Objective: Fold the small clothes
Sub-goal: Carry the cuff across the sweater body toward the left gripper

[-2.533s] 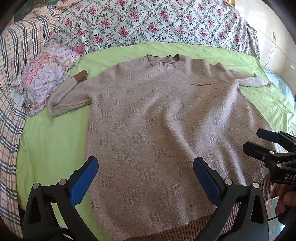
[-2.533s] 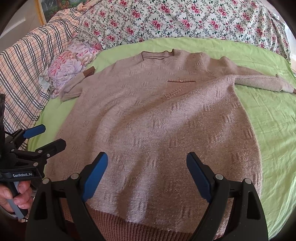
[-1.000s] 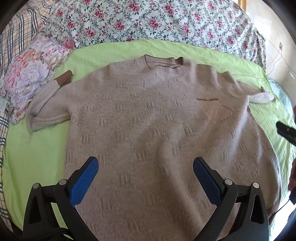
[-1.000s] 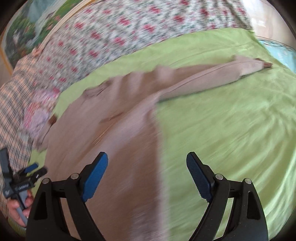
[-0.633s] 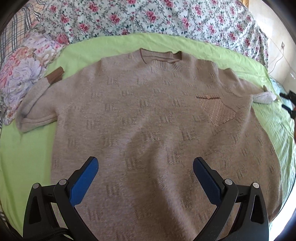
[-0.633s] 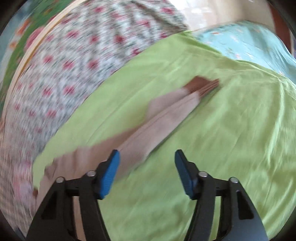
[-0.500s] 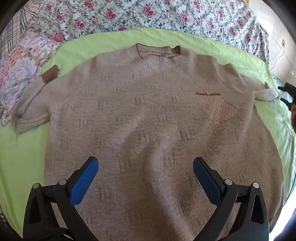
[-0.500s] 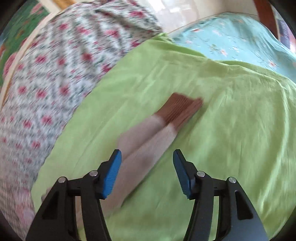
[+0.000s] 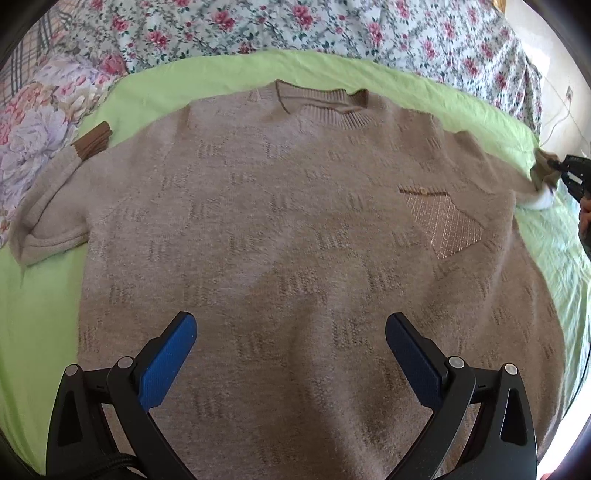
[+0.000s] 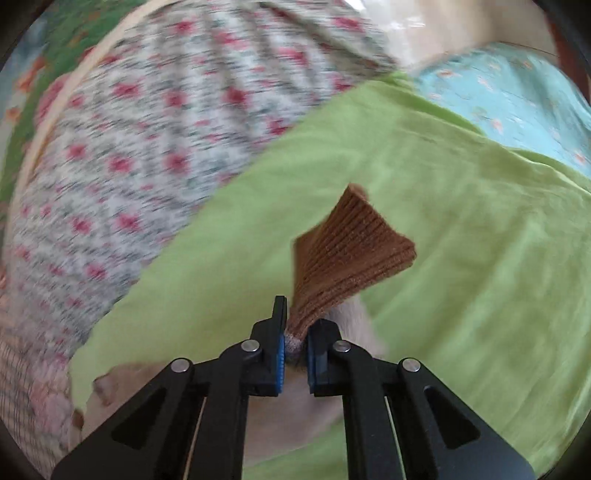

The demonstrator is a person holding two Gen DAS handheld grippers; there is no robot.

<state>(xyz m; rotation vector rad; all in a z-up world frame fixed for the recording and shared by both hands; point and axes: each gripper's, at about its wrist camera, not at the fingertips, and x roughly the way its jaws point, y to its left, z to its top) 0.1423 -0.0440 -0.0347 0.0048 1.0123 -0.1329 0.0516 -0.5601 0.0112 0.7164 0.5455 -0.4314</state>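
Observation:
A beige knit sweater (image 9: 295, 236) lies flat, front up, on the green sheet (image 9: 40, 295). Its left sleeve is folded back, brown cuff (image 9: 92, 142) near the pillow. My left gripper (image 9: 290, 354) is open and empty above the sweater's lower body. My right gripper (image 10: 294, 345) is shut on the right sleeve at its brown ribbed cuff (image 10: 351, 251), lifted off the sheet. It also shows at the far right of the left wrist view (image 9: 554, 171), pinching the sleeve end.
A floral quilt (image 9: 332, 29) is bunched along the far side of the bed. A flowered pillow (image 9: 33, 122) and plaid cloth lie at the far left. Light blue fabric (image 10: 517, 99) lies beyond the green sheet's right edge.
My right gripper swung out to the right sleeve's end, closed on the brown cuff and lifted it. My left gripper moved forward over the sweater and stayed open.

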